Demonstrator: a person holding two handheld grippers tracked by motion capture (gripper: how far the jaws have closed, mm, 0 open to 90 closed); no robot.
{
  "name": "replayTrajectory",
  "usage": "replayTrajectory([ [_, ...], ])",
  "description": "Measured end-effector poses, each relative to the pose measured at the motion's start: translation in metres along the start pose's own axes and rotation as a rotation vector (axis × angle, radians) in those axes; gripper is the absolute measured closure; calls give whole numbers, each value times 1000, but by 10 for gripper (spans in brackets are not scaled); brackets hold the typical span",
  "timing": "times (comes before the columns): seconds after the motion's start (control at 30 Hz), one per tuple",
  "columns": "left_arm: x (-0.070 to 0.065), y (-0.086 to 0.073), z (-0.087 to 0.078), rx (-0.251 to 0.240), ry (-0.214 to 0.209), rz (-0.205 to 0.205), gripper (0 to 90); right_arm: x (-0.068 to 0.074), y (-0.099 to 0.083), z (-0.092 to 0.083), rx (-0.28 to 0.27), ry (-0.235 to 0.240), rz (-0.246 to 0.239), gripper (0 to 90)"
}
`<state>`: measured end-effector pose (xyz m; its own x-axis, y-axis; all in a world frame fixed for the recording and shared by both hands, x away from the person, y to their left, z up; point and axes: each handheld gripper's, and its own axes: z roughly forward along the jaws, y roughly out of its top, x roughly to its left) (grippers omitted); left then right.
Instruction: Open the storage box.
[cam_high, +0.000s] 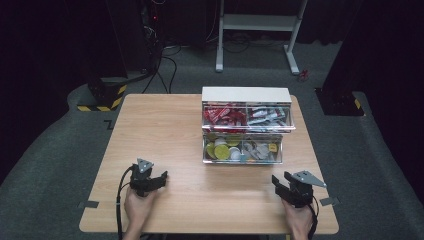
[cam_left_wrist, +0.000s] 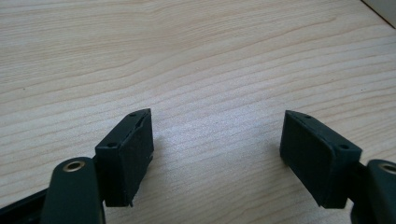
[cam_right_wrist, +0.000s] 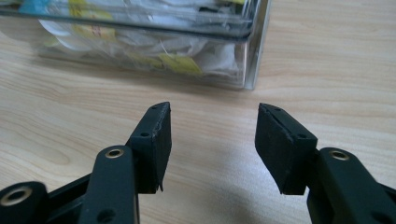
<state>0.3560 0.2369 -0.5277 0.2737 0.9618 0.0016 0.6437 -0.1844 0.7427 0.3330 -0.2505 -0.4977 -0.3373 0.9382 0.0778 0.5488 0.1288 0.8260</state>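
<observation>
A clear two-tier organiser (cam_high: 245, 125) with a white top stands at the back middle of the wooden table (cam_high: 165, 130). Its upper tier holds red and silver packets. Round yellow-green and white capsules and small sachets lie in the lower tier (cam_high: 242, 150). My left gripper (cam_high: 161, 177) rests near the front left, open, with bare wood between its jaws (cam_left_wrist: 217, 135). At the front right sits my right gripper (cam_high: 281, 179), open and empty (cam_right_wrist: 212, 135). It points at the lower tier's clear front corner (cam_right_wrist: 140, 42), a short way off.
The table's front edge runs just behind both hands. Beyond the far edge, on the grey floor, stand a white frame (cam_high: 257, 22) and a stand base striped black and yellow (cam_high: 102, 97), with cables nearby.
</observation>
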Motion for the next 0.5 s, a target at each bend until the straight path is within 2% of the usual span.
replayTrajectory([
  [0.17, 0, 0, 0, 0, 0, -1, 261, 0, 4, -1, -17, 8, -4, 446],
  [0.27, 0, 0, 0, 0, 0, 0, 261, 0, 7, -4, -40, 23, 2, 442],
  [0.3, 0, 0, 0, 0, 0, -1, 261, 0, 9, -6, -65, 33, -7, 433],
  [0.5, 0, 0, 0, 0, 0, -1, 261, 1, 16, -11, -71, 51, 8, 405],
])
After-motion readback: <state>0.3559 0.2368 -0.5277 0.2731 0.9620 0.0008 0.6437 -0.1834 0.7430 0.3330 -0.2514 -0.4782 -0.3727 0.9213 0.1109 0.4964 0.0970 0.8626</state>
